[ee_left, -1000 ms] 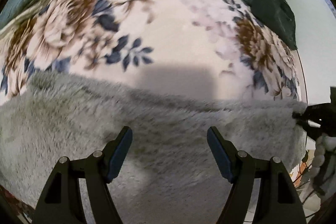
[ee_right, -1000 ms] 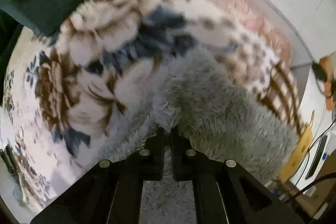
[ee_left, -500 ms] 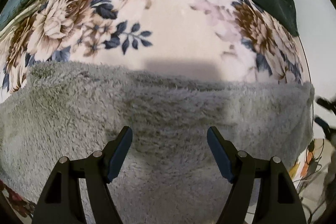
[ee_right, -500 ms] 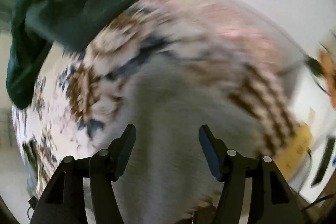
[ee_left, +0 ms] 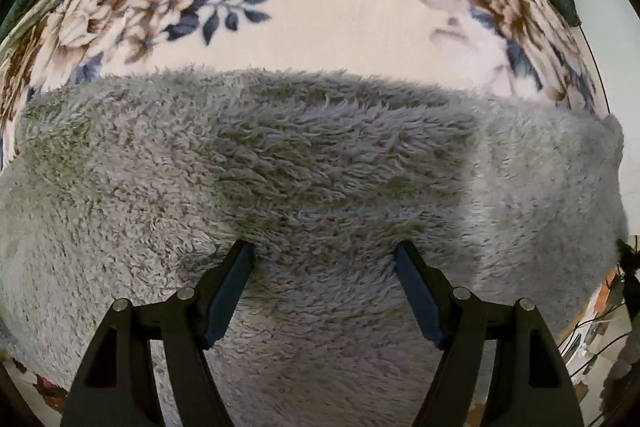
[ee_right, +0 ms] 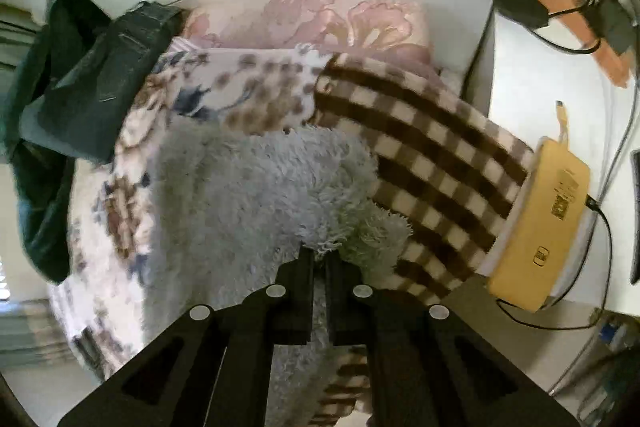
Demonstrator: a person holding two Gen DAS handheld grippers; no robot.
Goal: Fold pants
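Grey fluffy pants (ee_left: 320,167) lie across a floral blanket (ee_left: 320,7) on a bed. My left gripper (ee_left: 324,251) points straight down over the middle of the pants. It is open, and its blue pads (ee_left: 228,291) sink into the fleece on either side of a wide strip. In the right wrist view the pants (ee_right: 248,187) run away from the camera. My right gripper (ee_right: 319,258) is at their near edge, its jaws closing to a narrow slit with a tuft of fleece pinched between them.
A brown and cream checked blanket (ee_right: 432,163) lies right of the pants, with a yellow box (ee_right: 548,227) and cables beyond it. Dark jeans (ee_right: 112,75) and a green garment (ee_right: 40,155) lie at the far left. A pink pillow (ee_right: 320,19) rests against the white wall.
My left gripper has sunk until its tips touch the fleece. My right gripper let go, swung open along the pants' edge, and has shut on the fleece at a new spot.
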